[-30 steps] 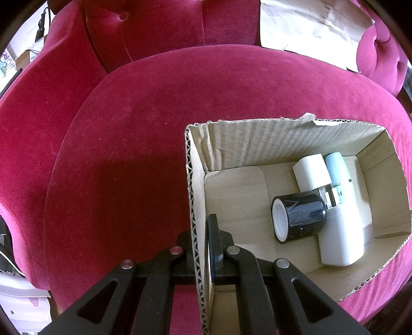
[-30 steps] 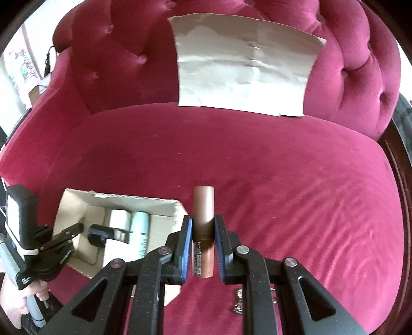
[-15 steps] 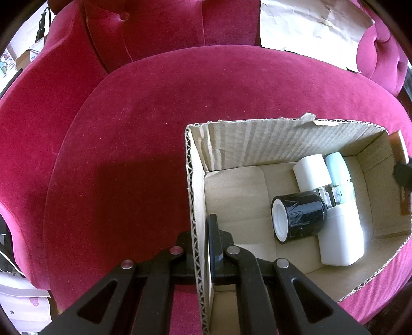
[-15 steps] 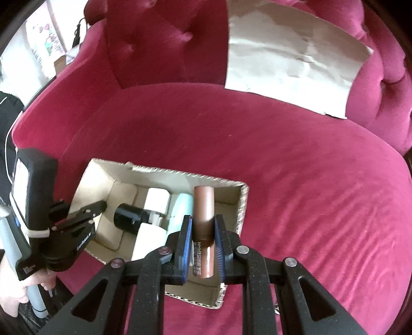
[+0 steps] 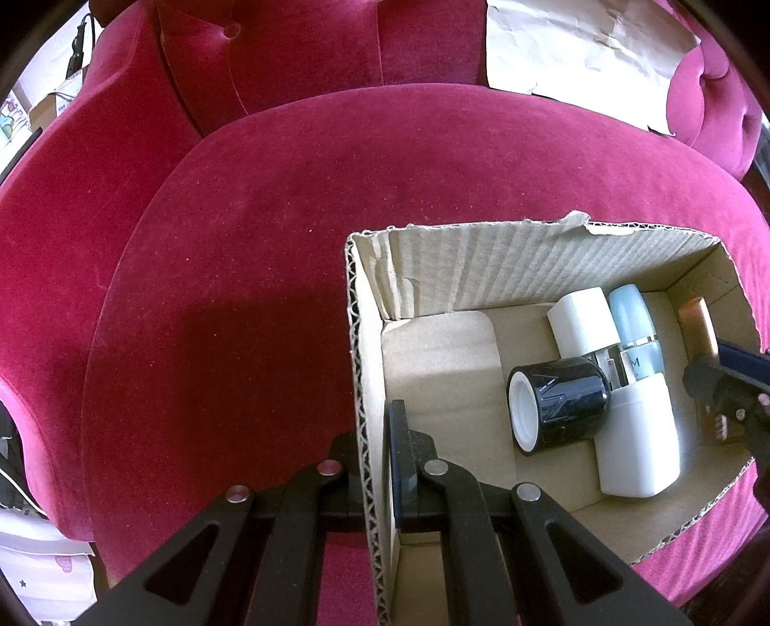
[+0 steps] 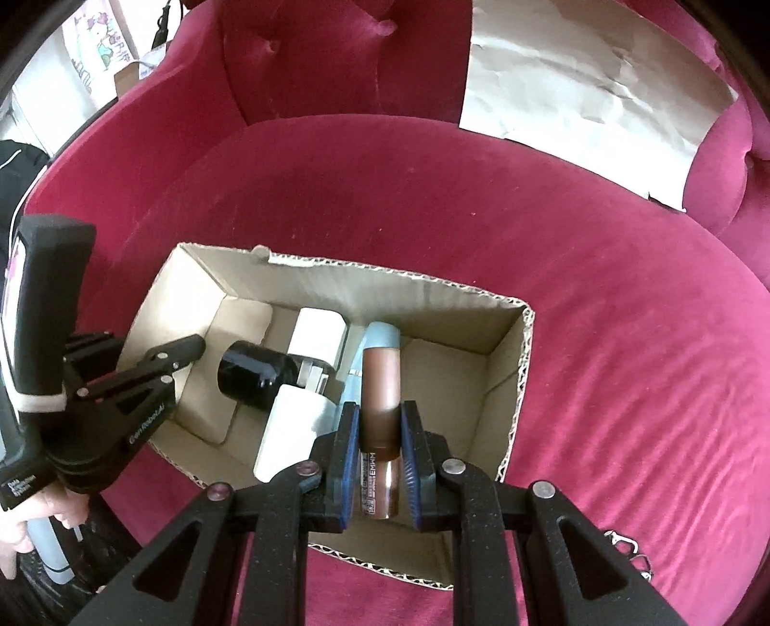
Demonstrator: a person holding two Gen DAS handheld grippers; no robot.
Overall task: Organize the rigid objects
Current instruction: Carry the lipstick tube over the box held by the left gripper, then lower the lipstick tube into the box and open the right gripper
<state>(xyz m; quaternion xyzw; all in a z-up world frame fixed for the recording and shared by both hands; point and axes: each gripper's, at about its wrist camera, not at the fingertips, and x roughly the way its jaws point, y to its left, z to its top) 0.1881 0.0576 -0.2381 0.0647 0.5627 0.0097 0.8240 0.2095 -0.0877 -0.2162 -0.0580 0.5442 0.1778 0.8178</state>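
An open cardboard box [image 5: 481, 260] [image 6: 385, 289] sits on a red velvet sofa. Inside lie a black jar [image 5: 558, 409] [image 6: 255, 371], a white bottle [image 5: 635, 443] [image 6: 293, 423] and a pale blue bottle [image 5: 630, 327] [image 6: 380, 332]. My left gripper [image 5: 373, 443] is shut on the box's left wall; it also shows in the right wrist view [image 6: 159, 361]. My right gripper [image 6: 380, 433] is shut on a brown tube [image 6: 380, 380] and holds it over the box's right half. The tube [image 5: 695, 322] and the right gripper [image 5: 707, 375] show at the box's right end in the left wrist view.
A crumpled sheet of brown paper [image 6: 587, 77] [image 5: 577, 43] leans on the sofa back. The red seat cushion [image 6: 625, 313] spreads around the box. A small metal item [image 6: 625, 549] lies on the seat at the lower right.
My right gripper has carried the brown tube left and down, from beside the box to over its right half. The left gripper has kept its hold on the box wall.
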